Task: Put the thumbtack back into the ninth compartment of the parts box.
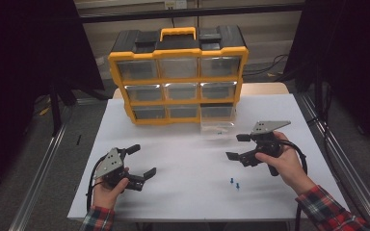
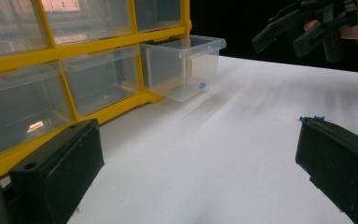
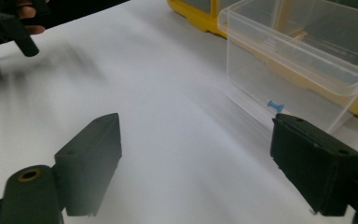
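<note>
Setting: yellow-and-black drawer cabinet (image 1: 178, 77) at the far edge of the white surface (image 1: 188, 192); nine clear drawers, all shut but one.
Open drawer: clear drawer (image 1: 217, 126), bottom row at the cabinet's right end, pulled out onto the surface; one blue pin (image 3: 275, 106) lying inside near its front wall.
Loose pins: two blue push pins (image 1: 234, 183) on the surface, close together, near the front, just ahead of the right forearm and well apart from the drawer.
Right gripper (image 1: 237, 147): held above the surface between drawer and loose pins, jaws spread wide, nothing between them.
Left gripper (image 1: 142, 161): low over the surface at front left, jaws wide apart and empty, well clear of the pins.
Step in hand (judged): sorting pins into the drawer; one apparently in, right gripper free to fetch another.
Next move calls for: swinging the right jaws back toward the two loose pins, dropping low, straddling a single pin and closing fully, since the piece is tiny and the neighbour sits close.
Risk: nudging the second pin away, or pinching both.
</note>
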`<control>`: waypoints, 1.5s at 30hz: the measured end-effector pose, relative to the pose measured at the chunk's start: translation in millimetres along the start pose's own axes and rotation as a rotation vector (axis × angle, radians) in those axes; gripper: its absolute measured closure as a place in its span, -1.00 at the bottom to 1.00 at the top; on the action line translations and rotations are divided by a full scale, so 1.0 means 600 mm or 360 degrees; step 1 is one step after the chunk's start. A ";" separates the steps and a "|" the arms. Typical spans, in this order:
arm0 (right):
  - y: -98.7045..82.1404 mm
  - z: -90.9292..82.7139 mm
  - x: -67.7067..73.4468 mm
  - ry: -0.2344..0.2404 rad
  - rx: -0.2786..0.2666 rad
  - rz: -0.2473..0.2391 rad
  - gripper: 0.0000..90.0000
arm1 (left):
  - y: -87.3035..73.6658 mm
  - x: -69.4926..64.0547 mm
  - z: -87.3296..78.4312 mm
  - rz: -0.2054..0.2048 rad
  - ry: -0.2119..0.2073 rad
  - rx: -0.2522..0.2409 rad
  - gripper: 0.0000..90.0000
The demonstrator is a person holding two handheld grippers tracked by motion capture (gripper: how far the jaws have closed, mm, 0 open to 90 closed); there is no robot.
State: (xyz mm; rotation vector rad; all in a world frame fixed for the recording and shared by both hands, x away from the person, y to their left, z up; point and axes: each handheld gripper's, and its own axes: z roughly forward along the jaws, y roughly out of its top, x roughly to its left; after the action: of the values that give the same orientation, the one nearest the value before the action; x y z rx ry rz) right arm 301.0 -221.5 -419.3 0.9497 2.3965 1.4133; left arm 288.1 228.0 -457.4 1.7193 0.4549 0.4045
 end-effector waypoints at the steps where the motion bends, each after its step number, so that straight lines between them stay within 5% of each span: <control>1: -0.006 -0.003 0.000 0.0014 -0.0027 0.0035 -0.65 | 0.001 -0.002 -0.002 0.0013 0.0050 0.0027 -0.99; 4: -0.010 -0.006 -0.001 0.0020 -0.0044 0.0052 -0.64 | 0.000 0.001 -0.001 0.0009 -0.0001 0.0007 -0.99; 14: -0.035 -0.009 0.009 0.0011 -0.0001 0.0025 -0.66 | 0.000 0.000 0.001 0.0005 -0.0001 -0.0002 -0.99; 22: -0.052 -0.010 0.025 0.0014 0.0020 0.0009 -0.66 | 0.001 -0.003 -0.001 0.0002 0.0058 0.0023 -0.99; 26: -0.061 -0.006 0.031 0.0026 0.0047 0.0000 -0.64 | 0.000 0.001 -0.001 0.0008 0.0006 0.0009 -0.99; 27: -0.066 -0.005 0.033 0.0035 0.0070 -0.0010 -0.63 | 0.001 -0.002 -0.002 0.0010 0.0056 0.0027 -0.99; 29: -0.068 -0.006 0.034 0.0033 0.0075 -0.0017 -0.62 | 0.001 -0.002 -0.002 0.0012 0.0055 0.0027 -0.99; 40: -0.087 0.003 0.040 0.0060 0.0128 -0.0041 -0.34 | 0.001 -0.004 -0.001 -0.0014 0.0060 0.0006 -0.99; 45: -0.096 0.010 0.040 0.0084 0.0188 -0.0057 -0.02 | 0.001 -0.003 -0.001 -0.0004 0.0058 0.0013 -0.99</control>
State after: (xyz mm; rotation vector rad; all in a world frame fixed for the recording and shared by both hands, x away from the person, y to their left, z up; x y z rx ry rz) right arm 260.7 -221.4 -467.4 0.9014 2.5473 1.3130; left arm 286.0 227.5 -456.6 1.7210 0.4858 0.4331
